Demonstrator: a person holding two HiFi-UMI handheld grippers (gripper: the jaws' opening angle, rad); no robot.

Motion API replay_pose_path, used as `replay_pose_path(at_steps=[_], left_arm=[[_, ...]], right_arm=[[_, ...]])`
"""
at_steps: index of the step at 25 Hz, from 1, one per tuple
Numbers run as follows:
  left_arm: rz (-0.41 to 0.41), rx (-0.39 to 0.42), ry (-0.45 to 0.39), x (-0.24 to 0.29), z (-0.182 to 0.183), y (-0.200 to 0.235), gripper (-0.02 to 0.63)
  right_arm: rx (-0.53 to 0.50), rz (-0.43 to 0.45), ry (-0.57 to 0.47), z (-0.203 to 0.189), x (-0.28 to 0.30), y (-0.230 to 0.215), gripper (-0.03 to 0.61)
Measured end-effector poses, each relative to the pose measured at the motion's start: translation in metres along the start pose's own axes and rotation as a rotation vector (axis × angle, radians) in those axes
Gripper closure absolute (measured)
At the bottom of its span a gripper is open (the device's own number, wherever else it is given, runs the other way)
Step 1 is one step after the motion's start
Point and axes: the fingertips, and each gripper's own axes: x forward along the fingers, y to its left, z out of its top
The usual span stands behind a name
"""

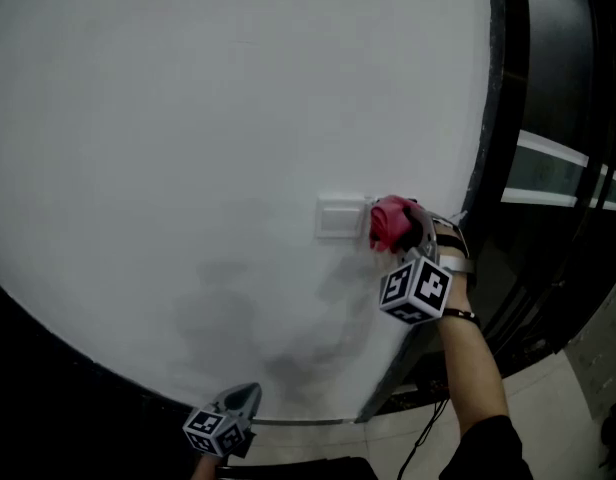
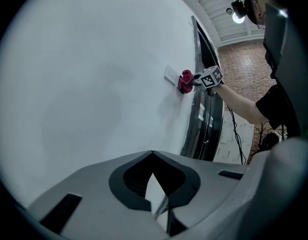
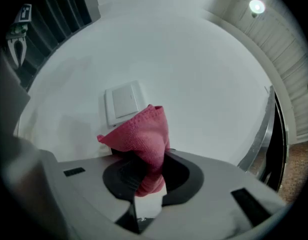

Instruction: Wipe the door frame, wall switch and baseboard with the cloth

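A white wall switch [image 1: 340, 217] sits on the white wall [image 1: 188, 118], close to the dark door frame [image 1: 485, 128]. My right gripper [image 1: 400, 232] is shut on a red cloth [image 1: 390, 222]. The cloth is bunched against the wall just right of the switch and touches its edge. In the right gripper view the cloth [image 3: 142, 135] sticks out of the jaws, just below the switch [image 3: 123, 101]. My left gripper [image 1: 244, 398] hangs low near the wall's bottom, its jaws shut with nothing in them. From the left gripper view the cloth [image 2: 185, 82] and switch [image 2: 171, 75] look small and far.
The dark glass door [image 1: 558, 168] with a metal frame edge stands right of the wall. Pale floor tiles [image 1: 548, 408] and a black cable [image 1: 420, 438] lie below my right forearm [image 1: 473, 368]. A dark band [image 1: 48, 368] runs along the wall's lower left.
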Motion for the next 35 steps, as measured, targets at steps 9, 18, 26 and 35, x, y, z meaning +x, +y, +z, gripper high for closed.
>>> replay_pose_path(at_steps=[9,18,26,35], left_arm=[[0.022,0.013,0.017,-0.004,0.001,0.012,0.621],[-0.011,0.002,0.042,0.003,-0.008,0.004,0.621],[-0.024,0.005,0.046,0.006,-0.007,0.002,0.621],[-0.027,-0.001,0.054,0.006,-0.012,-0.001,0.621]], right_arm=[[0.019,-0.002,0.057,-0.010,0.005,-0.005,0.511],[-0.132,-0.019,0.147,0.001,0.009,0.029,0.518],[-0.140,0.032,0.170,-0.010,0.010,0.051,0.518],[-0.103,0.065,0.125,-0.001,0.004,0.060,0.518]])
